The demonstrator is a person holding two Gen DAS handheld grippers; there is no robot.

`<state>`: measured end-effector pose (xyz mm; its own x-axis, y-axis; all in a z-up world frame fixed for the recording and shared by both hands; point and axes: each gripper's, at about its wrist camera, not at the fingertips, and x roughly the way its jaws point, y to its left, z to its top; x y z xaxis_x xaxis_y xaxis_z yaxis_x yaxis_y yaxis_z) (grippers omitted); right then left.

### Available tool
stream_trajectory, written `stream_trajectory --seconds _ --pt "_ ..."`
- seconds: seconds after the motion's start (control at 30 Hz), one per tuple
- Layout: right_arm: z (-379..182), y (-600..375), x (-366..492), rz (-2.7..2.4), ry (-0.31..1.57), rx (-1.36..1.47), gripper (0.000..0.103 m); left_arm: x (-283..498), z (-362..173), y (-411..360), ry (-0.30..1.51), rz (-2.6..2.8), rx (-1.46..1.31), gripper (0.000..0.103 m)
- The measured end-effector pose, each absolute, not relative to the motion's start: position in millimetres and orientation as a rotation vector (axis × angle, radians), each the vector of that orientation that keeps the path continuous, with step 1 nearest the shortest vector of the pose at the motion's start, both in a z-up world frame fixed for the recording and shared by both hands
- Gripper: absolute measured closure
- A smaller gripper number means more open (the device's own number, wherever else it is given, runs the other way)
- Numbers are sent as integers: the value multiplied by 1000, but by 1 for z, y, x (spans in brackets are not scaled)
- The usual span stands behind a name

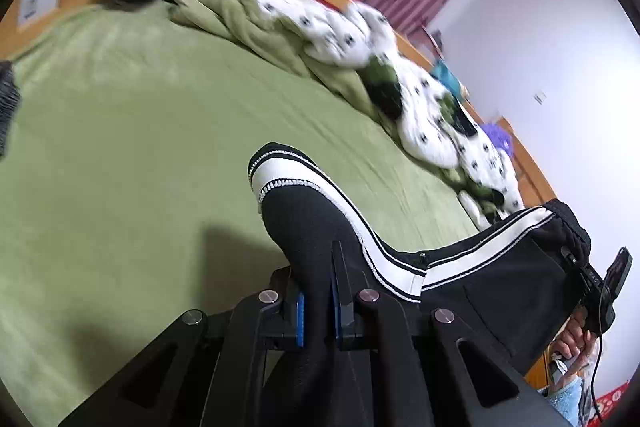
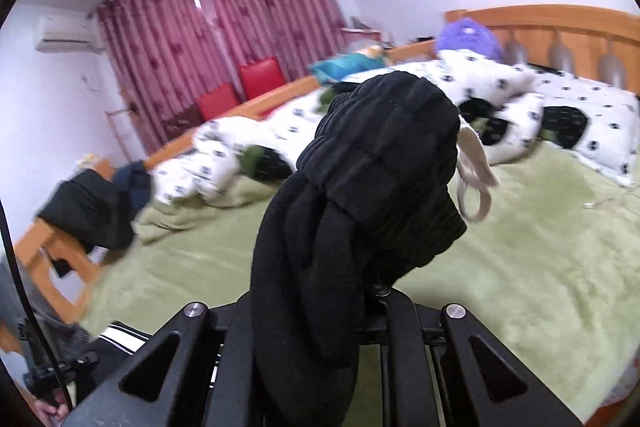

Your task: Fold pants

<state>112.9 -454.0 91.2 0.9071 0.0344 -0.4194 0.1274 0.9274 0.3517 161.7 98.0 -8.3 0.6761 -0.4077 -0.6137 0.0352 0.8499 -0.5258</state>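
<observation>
Pants [image 1: 312, 227], black with a white side stripe, hang above the green bed sheet [image 1: 120, 147], lifted clear of it between your two hands. Your left tool [image 1: 318, 311] has its blue-padded fingers [image 1: 300, 319] drawn close together with black cloth pinched between them; the striped hem end stands up just beyond the fingertips, and the rest of the leg runs off to the right toward your other hand. At the far right of the left wrist view, your right hand [image 1: 576, 339] and its device sit just beside the gathered waistband [image 1: 572, 223]. In the right wrist view, your right tool [image 2: 378, 301] is nearly closed on a thick bunch of the ribbed black waistband, which bulges up in front of the lens; a white drawstring [image 2: 474, 171] dangles from its right side. Behind the pants, a white spotted quilt [image 2: 520, 95] lies crumpled along the far edge of the bed, with maroon curtains [image 2: 224, 7] and a wooden headboard [image 2: 560, 35] beyond.
</observation>
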Motion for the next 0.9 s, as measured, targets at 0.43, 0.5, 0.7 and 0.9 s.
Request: stream_trajectory --seconds 0.43,0.5,0.7,0.9 --pt "-83 -413 179 -189 785 387 90 174 -119 221 962 -12 -436 92" --pt "-98 -422 174 -195 795 411 88 172 -132 235 964 -39 -507 87" --pt "-103 -405 164 -206 897 247 79 171 -144 257 997 3 -557 49" --pt "-106 -395 144 -274 951 228 64 154 -137 253 983 6 -445 46"
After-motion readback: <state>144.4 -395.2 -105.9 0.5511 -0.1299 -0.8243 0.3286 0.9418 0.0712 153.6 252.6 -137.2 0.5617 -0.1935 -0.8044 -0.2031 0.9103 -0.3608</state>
